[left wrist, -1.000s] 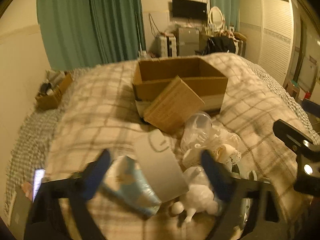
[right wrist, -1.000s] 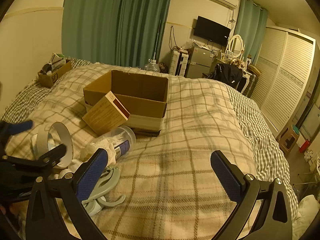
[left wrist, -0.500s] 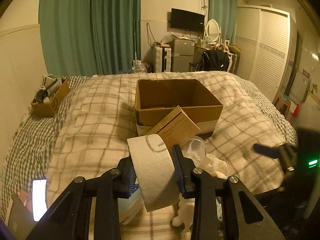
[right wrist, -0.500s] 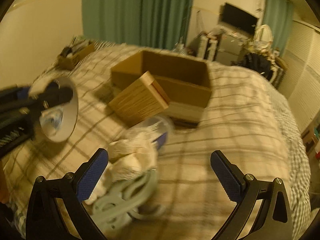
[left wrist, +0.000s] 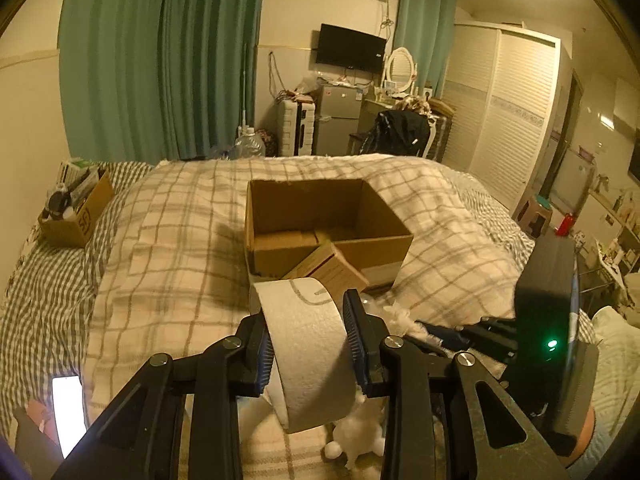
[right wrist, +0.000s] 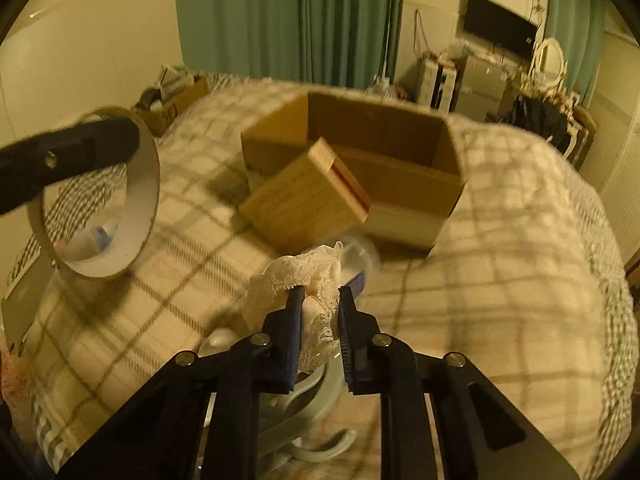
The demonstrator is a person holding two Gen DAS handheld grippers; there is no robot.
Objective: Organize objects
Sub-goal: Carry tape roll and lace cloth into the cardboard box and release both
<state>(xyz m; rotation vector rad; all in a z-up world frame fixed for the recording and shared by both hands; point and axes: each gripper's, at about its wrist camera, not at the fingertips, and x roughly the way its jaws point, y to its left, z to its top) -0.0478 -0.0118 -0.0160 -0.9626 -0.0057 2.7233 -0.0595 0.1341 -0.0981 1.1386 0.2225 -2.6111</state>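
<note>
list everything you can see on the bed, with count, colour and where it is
tape roll: 1, white, held off the bed
lace cloth: 1, cream, near pile
cardboard box: 1, brown, open, mid-bed
wooden box: 1, tan, leaning on the cardboard box
small carton: 1, brown, far left
phone: 1, lit screen, near left
blanket: 1, cream plaid
left hand-held gripper: shut on tape roll
right hand-held gripper: shut on lace cloth
</note>
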